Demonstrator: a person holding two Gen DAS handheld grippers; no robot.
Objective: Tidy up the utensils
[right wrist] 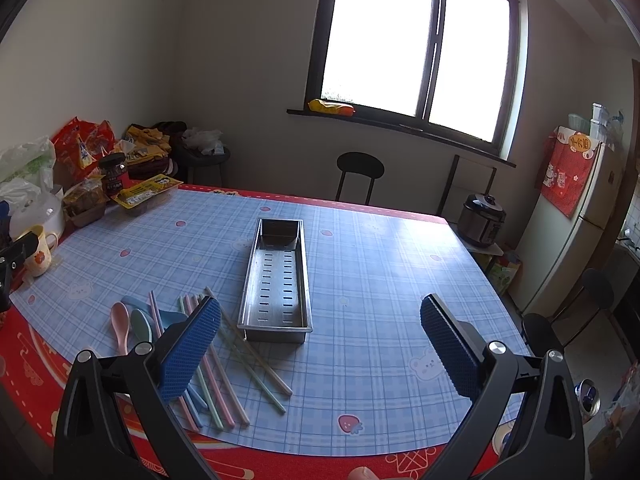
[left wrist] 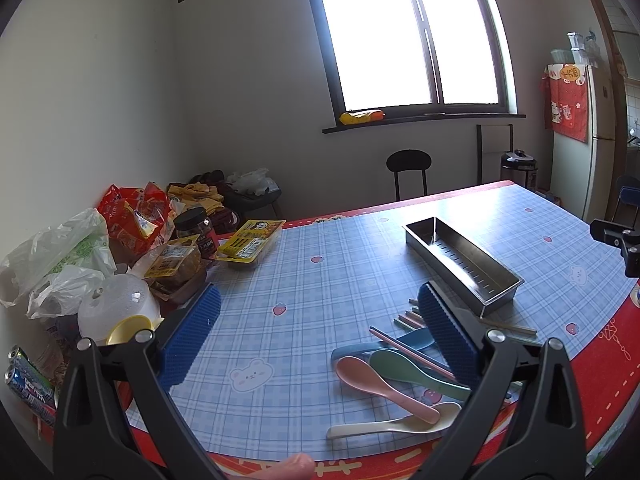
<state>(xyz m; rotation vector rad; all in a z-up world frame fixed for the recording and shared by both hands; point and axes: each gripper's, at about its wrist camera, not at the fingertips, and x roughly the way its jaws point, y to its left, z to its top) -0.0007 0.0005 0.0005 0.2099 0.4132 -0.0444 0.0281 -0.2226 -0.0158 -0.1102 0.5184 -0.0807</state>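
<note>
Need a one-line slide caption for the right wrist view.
Open right gripper above empty steel tray, chopsticks and spoons loose beside it.

The right gripper's blue-padded left finger (right wrist: pixel 192 354) hides parts of the pastel plastic chopsticks (right wrist: pixel 224 392) beneath it.

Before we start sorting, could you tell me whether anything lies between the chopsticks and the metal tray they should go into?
Nothing visible does. The chopsticks lie on the tablecloth just beside the empty metal tray, with only bare cloth between them, and both hand-held grippers are open.
</note>
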